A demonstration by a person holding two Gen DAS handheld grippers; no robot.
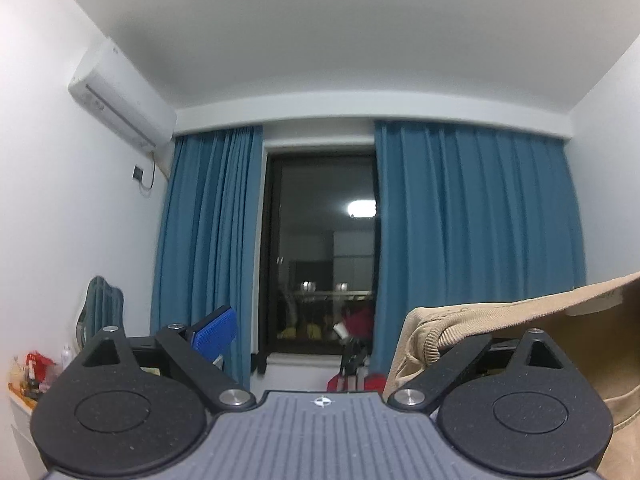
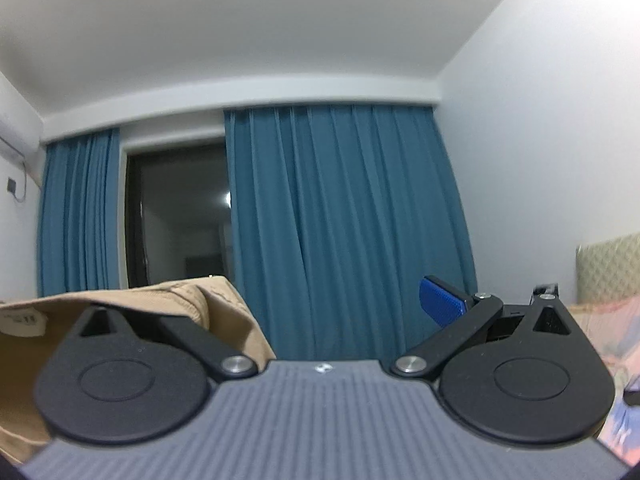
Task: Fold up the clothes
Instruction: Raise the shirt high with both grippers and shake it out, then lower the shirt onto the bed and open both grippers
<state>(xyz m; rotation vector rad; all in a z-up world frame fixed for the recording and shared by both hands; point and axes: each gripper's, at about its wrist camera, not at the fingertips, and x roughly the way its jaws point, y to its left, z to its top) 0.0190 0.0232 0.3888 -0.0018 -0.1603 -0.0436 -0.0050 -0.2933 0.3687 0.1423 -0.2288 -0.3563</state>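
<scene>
- Left wrist view: the left gripper (image 1: 320, 332) stands wide, its blue pad (image 1: 214, 334) bare. The tan garment (image 1: 480, 320) drapes over the other finger, hooked there and not pinched, lifted in front of the curtains (image 1: 472, 216).
- Right wrist view: the right gripper (image 2: 320, 312) is likewise wide, one pad (image 2: 442, 302) free, cloth slung over its other finger. The step looks like holding the garment up spread; next, probably lower it flat without letting it slip.
</scene>
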